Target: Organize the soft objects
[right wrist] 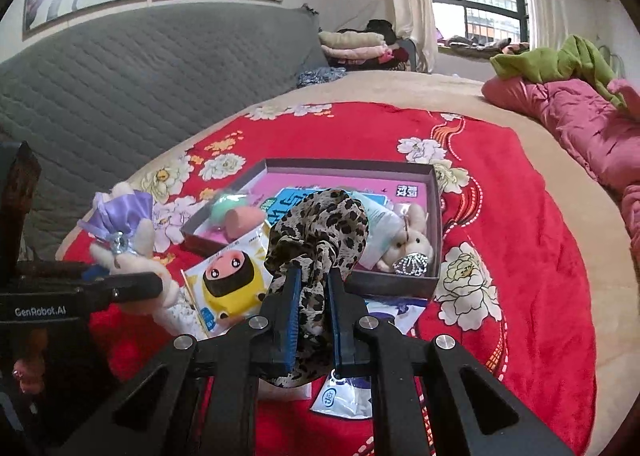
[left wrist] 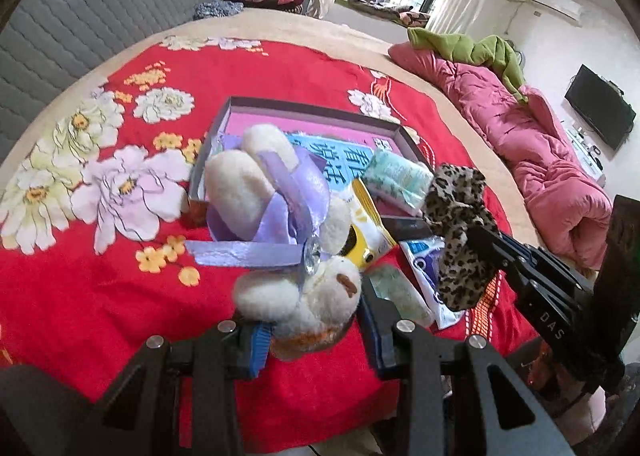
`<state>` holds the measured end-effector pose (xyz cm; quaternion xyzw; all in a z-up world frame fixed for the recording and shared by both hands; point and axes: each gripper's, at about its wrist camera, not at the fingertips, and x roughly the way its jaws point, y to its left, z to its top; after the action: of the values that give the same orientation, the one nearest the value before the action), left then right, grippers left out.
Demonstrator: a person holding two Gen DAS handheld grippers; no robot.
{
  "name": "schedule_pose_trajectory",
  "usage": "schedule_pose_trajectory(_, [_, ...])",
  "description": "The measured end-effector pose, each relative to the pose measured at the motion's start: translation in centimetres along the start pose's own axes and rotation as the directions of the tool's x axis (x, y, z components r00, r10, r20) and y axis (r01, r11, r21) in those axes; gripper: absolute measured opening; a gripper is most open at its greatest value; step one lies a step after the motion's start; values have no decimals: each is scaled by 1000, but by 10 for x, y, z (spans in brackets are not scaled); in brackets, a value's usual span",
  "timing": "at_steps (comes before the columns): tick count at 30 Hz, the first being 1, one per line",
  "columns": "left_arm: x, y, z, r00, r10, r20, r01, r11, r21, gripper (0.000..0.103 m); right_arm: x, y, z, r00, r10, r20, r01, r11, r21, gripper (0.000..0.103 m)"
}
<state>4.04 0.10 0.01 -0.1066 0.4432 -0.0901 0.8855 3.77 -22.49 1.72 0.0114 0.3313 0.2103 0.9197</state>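
Note:
A cream plush toy (left wrist: 280,216) in a purple satin dress hangs above the red floral blanket (left wrist: 120,276). My left gripper (left wrist: 314,320) is shut on its head. The same toy (right wrist: 128,240) and left gripper (right wrist: 120,288) appear at the left of the right wrist view. A leopard-print scrunchie (right wrist: 320,224) is pinched between the blue pads of my right gripper (right wrist: 314,296), which is shut on it. From the left wrist view the scrunchie (left wrist: 456,224) dangles at the right gripper (left wrist: 492,248). Behind both lies a shallow dark box (right wrist: 348,164) with a pink inside.
The box (left wrist: 312,106) holds a blue booklet, a tissue pack (left wrist: 396,176), a small plush rabbit (right wrist: 412,244), a green ball and a pink sponge (right wrist: 236,212). A yellow cartoon packet (right wrist: 232,284) and a white-blue packet (right wrist: 344,400) lie in front. Pink quilt (left wrist: 540,144) lies right; grey headboard (right wrist: 140,88) behind.

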Motion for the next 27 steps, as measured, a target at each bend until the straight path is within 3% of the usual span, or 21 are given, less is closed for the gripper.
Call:
schedule_pose_trajectory(16, [7, 1, 6, 999, 44, 17, -45, 999, 19, 38, -5, -7, 4, 1000, 3, 28, -5, 999, 39, 13])
schedule_pose_trajectory(27, [18, 19, 26, 998, 58, 38, -58, 998, -11, 38, -2, -18, 10, 999, -17, 39, 14, 998, 66, 13])
